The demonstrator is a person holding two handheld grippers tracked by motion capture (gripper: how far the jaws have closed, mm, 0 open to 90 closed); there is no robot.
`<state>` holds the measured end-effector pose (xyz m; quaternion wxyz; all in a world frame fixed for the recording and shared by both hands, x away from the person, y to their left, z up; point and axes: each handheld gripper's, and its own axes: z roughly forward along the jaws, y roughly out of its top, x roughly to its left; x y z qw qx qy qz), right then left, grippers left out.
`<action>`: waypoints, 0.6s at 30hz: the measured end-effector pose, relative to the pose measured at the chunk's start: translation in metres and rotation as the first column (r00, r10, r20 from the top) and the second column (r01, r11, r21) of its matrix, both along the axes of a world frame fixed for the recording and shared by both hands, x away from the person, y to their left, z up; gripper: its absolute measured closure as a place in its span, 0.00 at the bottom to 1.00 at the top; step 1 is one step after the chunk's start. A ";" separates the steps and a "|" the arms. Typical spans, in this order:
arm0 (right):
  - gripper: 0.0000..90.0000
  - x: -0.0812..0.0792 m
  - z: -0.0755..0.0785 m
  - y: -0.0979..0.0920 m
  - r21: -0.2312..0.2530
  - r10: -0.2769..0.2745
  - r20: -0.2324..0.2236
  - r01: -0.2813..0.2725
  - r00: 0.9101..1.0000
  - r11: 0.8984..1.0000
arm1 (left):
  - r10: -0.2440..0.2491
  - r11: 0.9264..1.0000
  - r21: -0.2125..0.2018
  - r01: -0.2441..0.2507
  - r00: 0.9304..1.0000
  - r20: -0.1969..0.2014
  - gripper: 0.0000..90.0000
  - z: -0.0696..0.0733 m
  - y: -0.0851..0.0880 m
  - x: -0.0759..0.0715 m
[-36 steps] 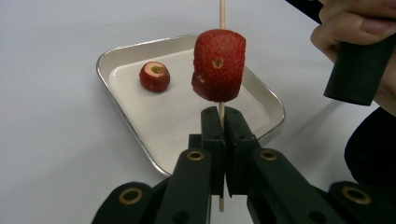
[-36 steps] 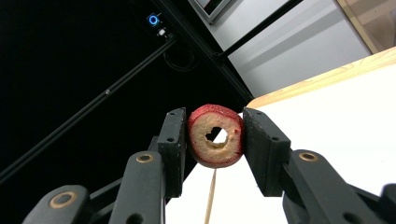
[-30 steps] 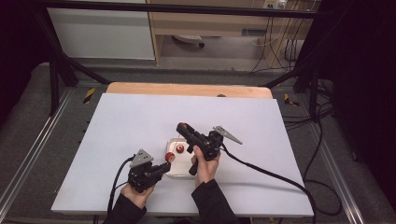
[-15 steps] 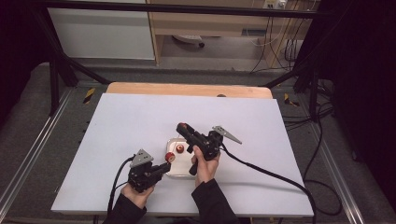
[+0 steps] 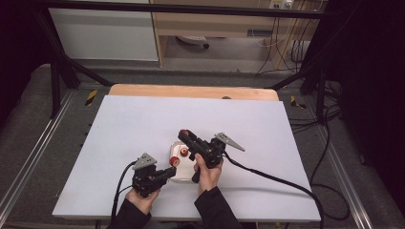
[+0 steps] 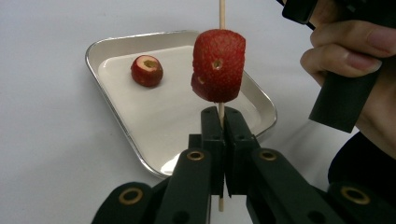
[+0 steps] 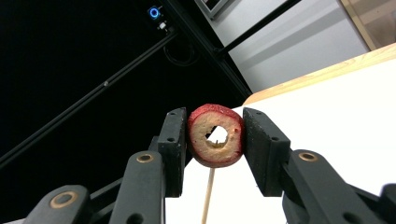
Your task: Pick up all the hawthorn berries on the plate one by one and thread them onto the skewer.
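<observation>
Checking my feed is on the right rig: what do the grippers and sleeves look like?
Both the left gripper and right gripper are black, with brass-coloured pivot rings, a grey three-cornered plate on top and a trailing black cable. The person's sleeves are dark.

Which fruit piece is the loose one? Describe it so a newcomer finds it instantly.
On the white table sits a shallow metal tray. The loose fruit piece lies alone on the tray floor near its far corner, small, red, with a cored hole. The other pieces are on the skewer or between jaws.
</observation>
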<state>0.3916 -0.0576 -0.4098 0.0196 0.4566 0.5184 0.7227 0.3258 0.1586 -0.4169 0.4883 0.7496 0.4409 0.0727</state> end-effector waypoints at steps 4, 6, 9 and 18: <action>0.69 -0.001 0.000 0.000 0.005 0.000 -0.003 0.000 1.000 1.000 | 0.001 1.000 0.025 -0.001 1.000 0.014 0.98 0.001 -0.003 -0.002; 0.69 -0.001 0.000 0.000 0.002 0.017 -0.008 -0.017 1.000 1.000 | 0.010 0.999 0.047 -0.011 1.000 0.025 0.98 0.001 -0.006 -0.003; 0.69 -0.003 0.001 0.000 -0.014 0.020 0.003 -0.019 1.000 1.000 | 0.008 1.000 0.016 -0.008 1.000 0.002 0.98 0.001 -0.006 -0.003; 0.69 -0.009 -0.004 0.003 -0.012 0.018 0.007 -0.018 1.000 1.000 | 0.020 1.000 -0.012 -0.020 1.000 -0.015 0.98 -0.001 -0.005 -0.004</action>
